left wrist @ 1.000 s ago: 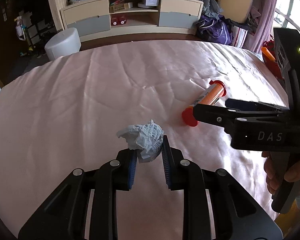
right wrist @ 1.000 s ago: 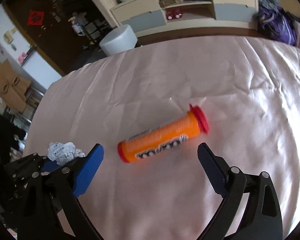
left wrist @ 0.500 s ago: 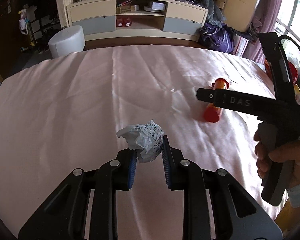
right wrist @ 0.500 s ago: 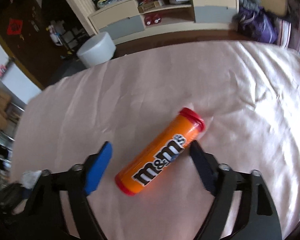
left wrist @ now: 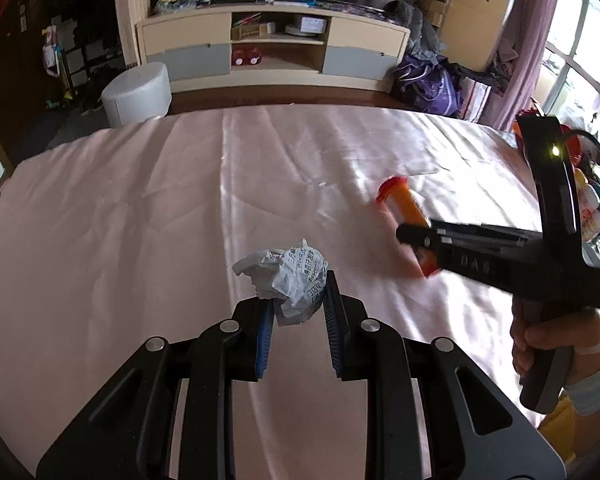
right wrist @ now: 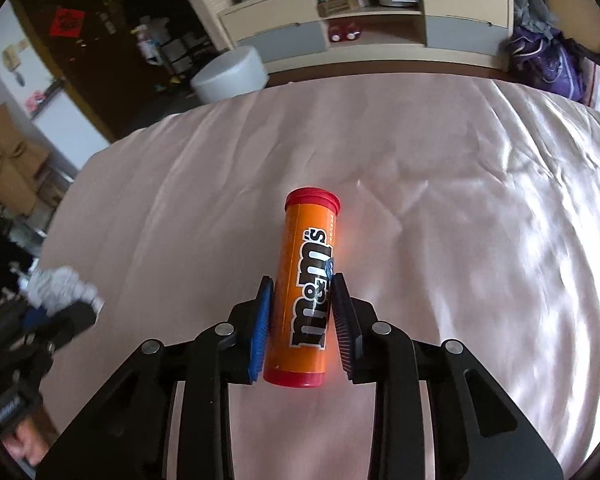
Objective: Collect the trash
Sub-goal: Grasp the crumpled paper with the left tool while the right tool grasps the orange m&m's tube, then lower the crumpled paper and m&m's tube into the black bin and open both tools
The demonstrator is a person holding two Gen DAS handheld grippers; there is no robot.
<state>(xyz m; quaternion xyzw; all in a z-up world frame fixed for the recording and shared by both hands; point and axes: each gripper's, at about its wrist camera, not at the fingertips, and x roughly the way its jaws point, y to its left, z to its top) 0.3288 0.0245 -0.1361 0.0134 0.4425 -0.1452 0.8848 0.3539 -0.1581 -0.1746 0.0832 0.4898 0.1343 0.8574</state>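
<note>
A crumpled grey-white paper ball [left wrist: 290, 276] sits pinched between the blue pads of my left gripper [left wrist: 298, 292], held just above the pink satin cloth [left wrist: 140, 220]. An orange candy tube [right wrist: 310, 256] with red caps lies lengthwise between the fingers of my right gripper [right wrist: 302, 280]. Its jaws are closing, and both pads press the tube's sides. The left wrist view shows the right gripper [left wrist: 416, 240] blurred at the right, with the tube [left wrist: 404, 204] sticking out ahead of it. The paper ball [right wrist: 56, 288] appears blurred at the left edge of the right wrist view.
A person's hand [left wrist: 548, 340] grips the right tool's handle. Colourful items [left wrist: 588, 208] crowd the table's right edge. Beyond the far edge stand a white round stool [left wrist: 138, 94], a low cabinet [left wrist: 272, 48] and a purple bag [left wrist: 428, 84].
The right gripper swung over the orange tube and its wide-open jaws closed onto the tube's sides. The left gripper kept hold of the paper ball and shifted slightly.
</note>
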